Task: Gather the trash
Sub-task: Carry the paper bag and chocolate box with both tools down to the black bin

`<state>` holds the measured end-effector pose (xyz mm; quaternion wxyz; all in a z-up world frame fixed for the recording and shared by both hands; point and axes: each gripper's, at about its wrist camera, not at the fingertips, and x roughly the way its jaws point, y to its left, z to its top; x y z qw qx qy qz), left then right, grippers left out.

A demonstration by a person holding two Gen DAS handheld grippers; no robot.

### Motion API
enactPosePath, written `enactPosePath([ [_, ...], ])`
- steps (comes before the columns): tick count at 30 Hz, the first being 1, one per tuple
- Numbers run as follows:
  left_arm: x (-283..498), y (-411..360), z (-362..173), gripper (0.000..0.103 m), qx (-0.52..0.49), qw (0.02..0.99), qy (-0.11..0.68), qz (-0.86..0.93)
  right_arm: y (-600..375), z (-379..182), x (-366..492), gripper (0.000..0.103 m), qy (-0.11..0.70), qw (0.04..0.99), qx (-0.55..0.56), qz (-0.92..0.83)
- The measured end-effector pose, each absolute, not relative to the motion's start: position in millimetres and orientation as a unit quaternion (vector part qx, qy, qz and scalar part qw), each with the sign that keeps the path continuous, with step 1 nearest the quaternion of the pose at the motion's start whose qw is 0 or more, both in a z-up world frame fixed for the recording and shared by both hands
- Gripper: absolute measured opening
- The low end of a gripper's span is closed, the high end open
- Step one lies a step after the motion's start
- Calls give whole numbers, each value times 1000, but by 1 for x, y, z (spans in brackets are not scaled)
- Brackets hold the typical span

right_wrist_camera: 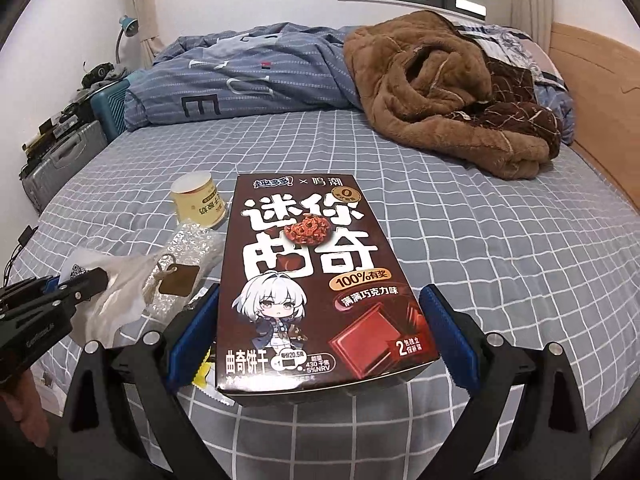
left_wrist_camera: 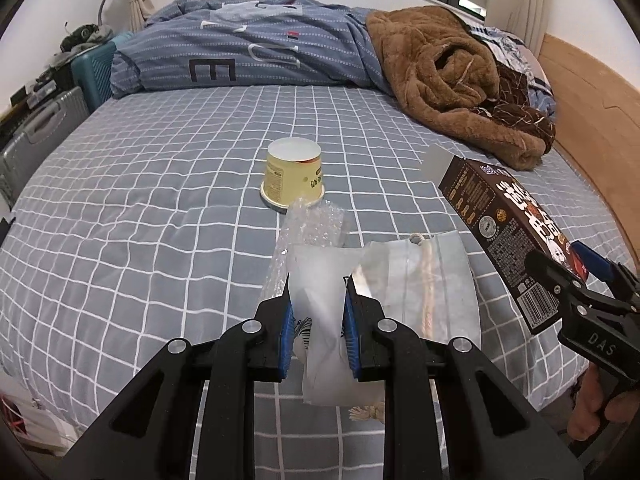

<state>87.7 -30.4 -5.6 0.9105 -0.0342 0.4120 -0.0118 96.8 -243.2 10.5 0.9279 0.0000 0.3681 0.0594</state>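
Note:
My left gripper (left_wrist_camera: 318, 284) is shut on a translucent white plastic bag (left_wrist_camera: 324, 320), held above the bed; it shows at the left of the right wrist view (right_wrist_camera: 116, 292). Behind it lie bubble wrap (left_wrist_camera: 308, 224) and a clear bag with a rope handle (left_wrist_camera: 424, 276). My right gripper (right_wrist_camera: 320, 304) is shut on a brown cookie box (right_wrist_camera: 312, 276), which hangs at the right of the left wrist view (left_wrist_camera: 508, 236). A yellow cup (left_wrist_camera: 293, 174) stands upside down on the checked bedsheet (left_wrist_camera: 160, 200), also in the right wrist view (right_wrist_camera: 198, 200).
A folded blue duvet (left_wrist_camera: 248, 48) and a brown fleece blanket (left_wrist_camera: 452, 76) lie at the far side of the bed. A wooden headboard (left_wrist_camera: 592, 120) runs along the right. Suitcases (left_wrist_camera: 44, 132) stand on the left beside the bed.

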Motion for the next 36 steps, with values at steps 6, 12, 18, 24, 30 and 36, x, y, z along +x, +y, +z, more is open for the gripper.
enactPosePath([
  [6, 71, -32, 0, 20, -30, 912, 409, -14, -243, 16, 81, 92, 365, 929, 1, 59],
  [12, 51, -29, 6, 20, -32, 914, 404, -11, -247, 26, 60, 92, 356, 933, 8, 54],
  [18, 30, -27, 6, 20, -33, 914, 405, -11, -251, 32, 39, 92, 351, 935, 11, 54],
  [24, 12, -28, 10, 20, -32, 915, 401, -14, -249, 35, 17, 92, 347, 936, 7, 54],
  [30, -4, -31, 12, 20, -23, 916, 400, -17, -244, 38, -2, 92, 344, 937, 0, 60],
  [36, -23, -31, 12, 20, -16, 918, 395, -15, -244, 35, -17, 92, 350, 934, -4, 64],
])
